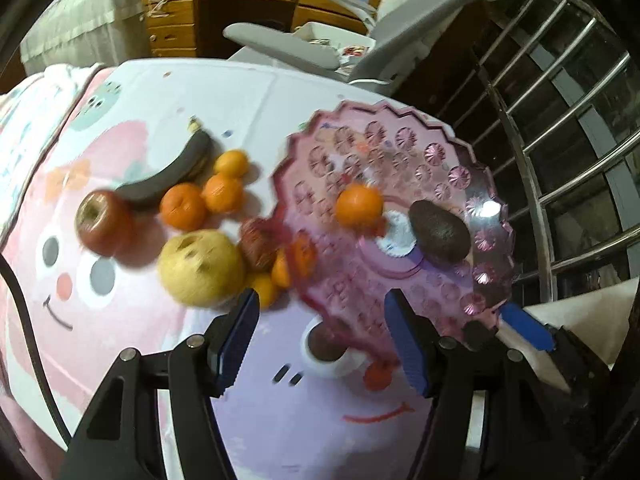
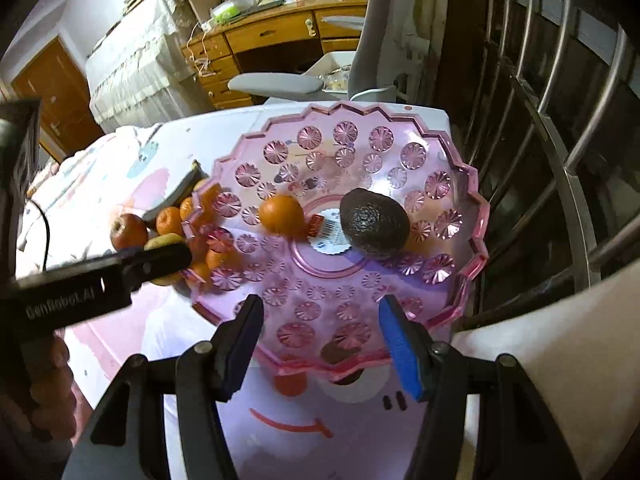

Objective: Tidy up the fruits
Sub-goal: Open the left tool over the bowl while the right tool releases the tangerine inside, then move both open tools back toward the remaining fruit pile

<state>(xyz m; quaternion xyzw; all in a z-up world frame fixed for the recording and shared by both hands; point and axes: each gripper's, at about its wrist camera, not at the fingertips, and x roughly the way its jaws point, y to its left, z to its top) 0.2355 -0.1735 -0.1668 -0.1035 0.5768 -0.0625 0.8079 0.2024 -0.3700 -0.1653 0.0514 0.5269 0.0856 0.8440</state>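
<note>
An orange [image 2: 281, 215] and an avocado [image 2: 375, 223] are seen in the pink bowl [image 2: 456, 316] on the desk [image 1: 240, 92]. Remaining fruit is heaped beside it: apple [image 1: 102, 222], banana [image 1: 172, 174], pear [image 1: 202, 266]. Both jaws are held partly open, empty.

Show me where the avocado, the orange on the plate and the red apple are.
avocado [image 2: 375, 222], right wrist view, middle of its dark skin.
orange on the plate [image 2: 281, 215], right wrist view, its centre.
red apple [image 1: 105, 223], left wrist view, its side below the stem hollow.
</note>
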